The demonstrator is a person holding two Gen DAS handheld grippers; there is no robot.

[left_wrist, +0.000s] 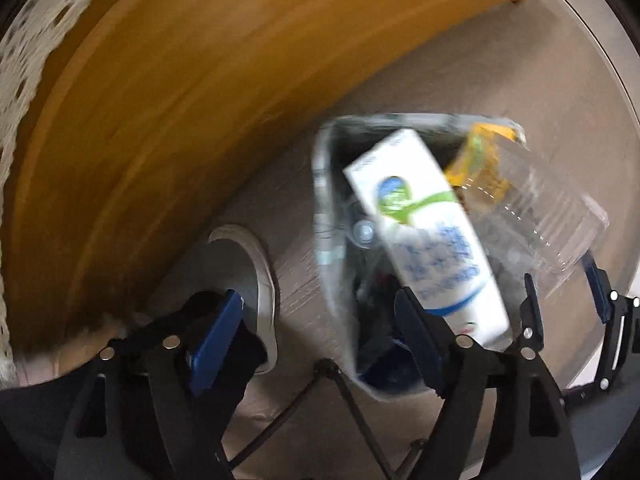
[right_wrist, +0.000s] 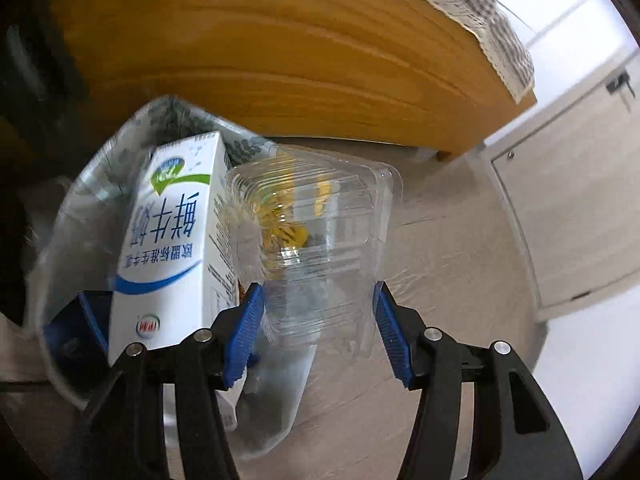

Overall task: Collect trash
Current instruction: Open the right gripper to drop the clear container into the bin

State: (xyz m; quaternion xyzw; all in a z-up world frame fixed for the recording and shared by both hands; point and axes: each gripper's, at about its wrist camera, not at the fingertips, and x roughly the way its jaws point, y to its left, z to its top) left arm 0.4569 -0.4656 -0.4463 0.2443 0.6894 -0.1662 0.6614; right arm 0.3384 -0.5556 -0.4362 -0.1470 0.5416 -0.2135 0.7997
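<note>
The left gripper [left_wrist: 324, 320] is spread wide with nothing between its blue pads [left_wrist: 216, 336]; its right finger sits at the near edge of the bin [left_wrist: 324, 216], just beside the base of the carton [left_wrist: 424, 232]. The carton, white with a green-and-blue logo and blue print, stands tilted inside the bin, ahead of the left gripper's right finger, its upper end leaning away from the gripper. The bin is lined with a translucent bag [right_wrist: 80, 200] and holds dark items that are too blurred to identify. The right gripper [right_wrist: 318, 328] is part-way spread, and its two blue pads [right_wrist: 244, 336] bracket a clear clamshell [right_wrist: 320, 240]; the pads appear to touch the clamshell's sides, so the gripper is pinching it. The clamshell hangs over the bin's rim, directly ahead of the right gripper and touching the carton on the gripper's left side. A yellow wrapper [right_wrist: 286, 232] shows through the clamshell, beyond it. In the left wrist view the right gripper [left_wrist: 564, 300] appears to the right of the left gripper, with the clamshell [left_wrist: 532, 208] above it. A white slipper [left_wrist: 256, 280] lies on the floor [right_wrist: 440, 280] behind the left gripper's left finger. A wooden panel [left_wrist: 180, 100] stands beyond both grippers, and a checked cloth [right_wrist: 480, 8] hangs over its top edge.
</note>
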